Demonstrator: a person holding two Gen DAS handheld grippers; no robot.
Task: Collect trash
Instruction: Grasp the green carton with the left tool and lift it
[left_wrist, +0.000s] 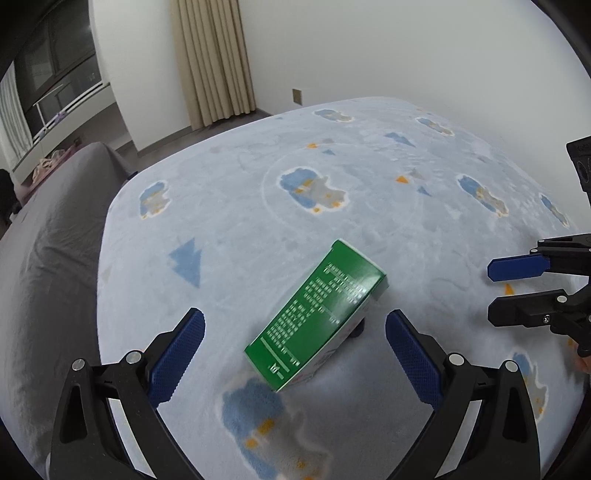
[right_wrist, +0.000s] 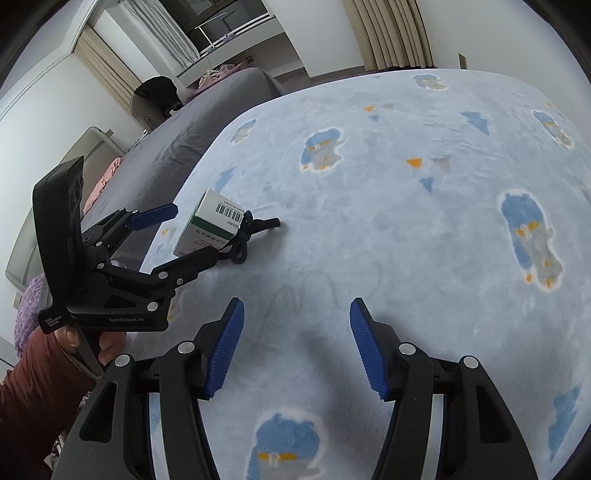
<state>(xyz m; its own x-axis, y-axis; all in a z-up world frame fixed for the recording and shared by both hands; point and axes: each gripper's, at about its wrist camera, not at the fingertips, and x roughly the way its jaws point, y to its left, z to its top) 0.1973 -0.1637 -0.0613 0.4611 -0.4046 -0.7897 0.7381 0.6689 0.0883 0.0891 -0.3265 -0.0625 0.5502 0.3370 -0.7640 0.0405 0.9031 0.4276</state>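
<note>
A green and white carton box lies on the pale blue blanket, one end propped on a small dark cord-like item. My left gripper is open, its blue pads on either side of the box without touching it. The box also shows in the right wrist view, with a barcode on its end, between the left gripper's fingers. My right gripper is open and empty over bare blanket, to the right of the box; it shows in the left wrist view at the right edge.
The blanket covers a bed with a grey sheet on its left side. Beige curtains and a white wall stand behind. A window and rail are at the far left.
</note>
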